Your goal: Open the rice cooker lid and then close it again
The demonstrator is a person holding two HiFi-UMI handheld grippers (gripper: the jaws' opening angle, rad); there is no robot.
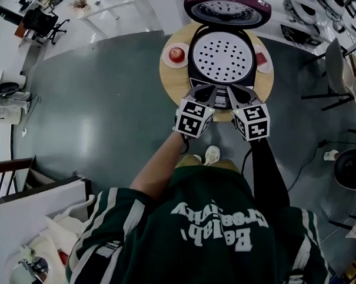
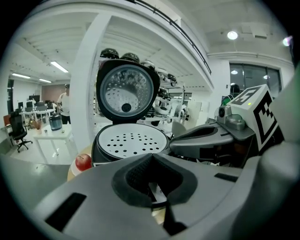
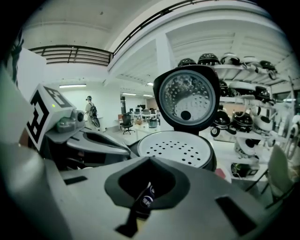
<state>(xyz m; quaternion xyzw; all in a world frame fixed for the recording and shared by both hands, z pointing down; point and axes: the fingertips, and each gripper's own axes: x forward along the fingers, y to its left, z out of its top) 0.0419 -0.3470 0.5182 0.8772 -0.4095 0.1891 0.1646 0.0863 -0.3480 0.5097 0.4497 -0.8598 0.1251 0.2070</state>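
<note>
A black rice cooker (image 1: 222, 55) stands on a round wooden table (image 1: 169, 84) with its lid (image 1: 227, 6) swung up and back. A white perforated tray covers the pot. Both grippers hover side by side at the cooker's front edge, apart from it: my left gripper (image 1: 207, 92) and my right gripper (image 1: 239, 94), each with jaws together and nothing held. The left gripper view shows the upright lid (image 2: 125, 91) above the tray (image 2: 133, 140). In the right gripper view the lid (image 3: 186, 97) stands over the tray (image 3: 176, 147), beyond the shut jaws.
A red apple (image 1: 177, 53) lies on a small plate left of the cooker. Another small plate (image 1: 263, 58) sits to its right. A chair (image 1: 337, 72) stands at the right, with white tables and office clutter further off. Grey floor surrounds the table.
</note>
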